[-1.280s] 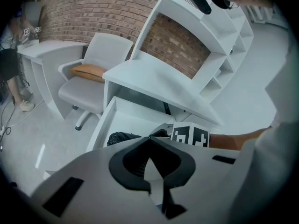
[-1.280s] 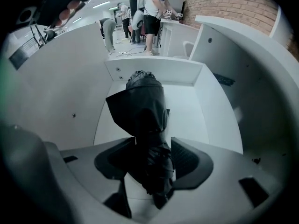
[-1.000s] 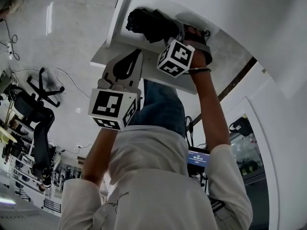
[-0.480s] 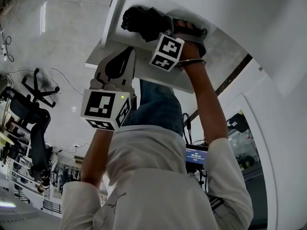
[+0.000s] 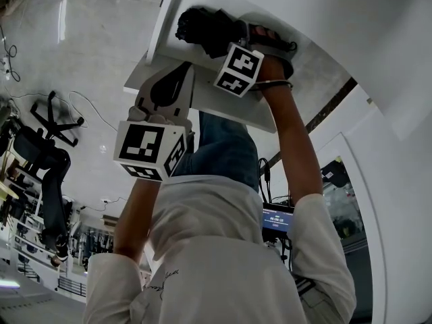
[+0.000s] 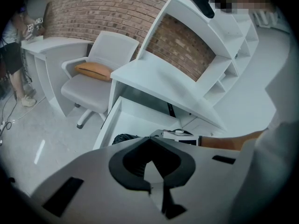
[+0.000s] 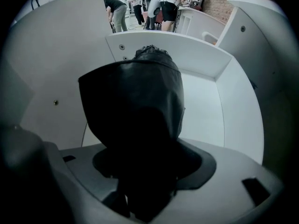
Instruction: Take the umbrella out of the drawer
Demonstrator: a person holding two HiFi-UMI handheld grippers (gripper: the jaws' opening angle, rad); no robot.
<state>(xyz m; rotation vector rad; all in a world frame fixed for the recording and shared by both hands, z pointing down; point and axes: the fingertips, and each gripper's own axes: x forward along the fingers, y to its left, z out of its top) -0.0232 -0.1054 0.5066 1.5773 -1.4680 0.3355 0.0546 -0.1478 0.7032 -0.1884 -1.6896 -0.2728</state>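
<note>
Head view: black umbrella lies in the open drawer at 12 o'clock, right gripper over it | Left gripper view: left gripper at 6 o'clock, clenched, empty | Right gripper view: jaws spread wide, umbrella between them, filling the centre.

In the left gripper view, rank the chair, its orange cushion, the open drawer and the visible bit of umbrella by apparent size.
1. chair
2. drawer; its near end is hidden, so its place against the chair is unsure
3. orange cushion
4. umbrella; only a small dark part shows
</note>
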